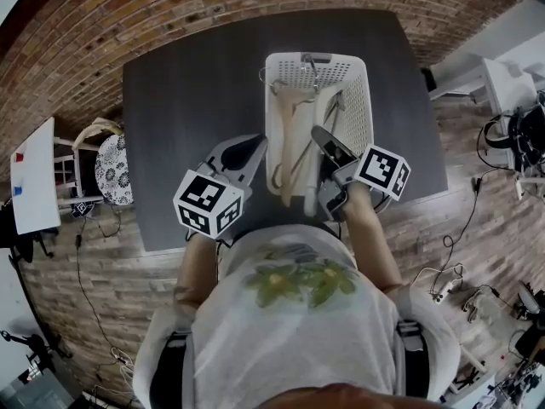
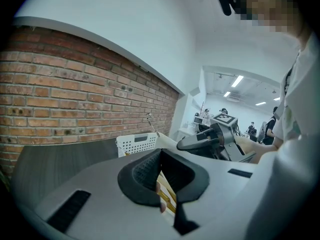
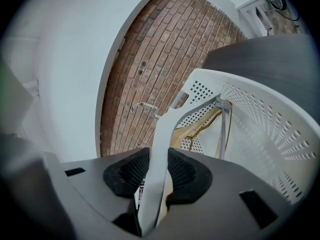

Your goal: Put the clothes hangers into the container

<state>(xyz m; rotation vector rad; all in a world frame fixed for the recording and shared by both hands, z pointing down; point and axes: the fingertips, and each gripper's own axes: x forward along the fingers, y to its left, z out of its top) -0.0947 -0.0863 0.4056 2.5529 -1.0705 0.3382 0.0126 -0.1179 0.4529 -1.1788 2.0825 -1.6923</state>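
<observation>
A white perforated basket stands on the dark table. Inside it lie a cream wooden hanger and a white hanger. My right gripper reaches into the basket's near right part and is shut on the white hanger, whose arm runs up to its metal hook. The cream hanger lies behind it against the basket wall. My left gripper hovers just outside the basket's left wall, its jaws meeting at the tips with nothing gripped. From there I see the basket and the right gripper.
A red brick wall runs behind the table. A chair with a patterned cushion and a white board stand to the left. White furniture and cables lie to the right. People stand far off in the bright room.
</observation>
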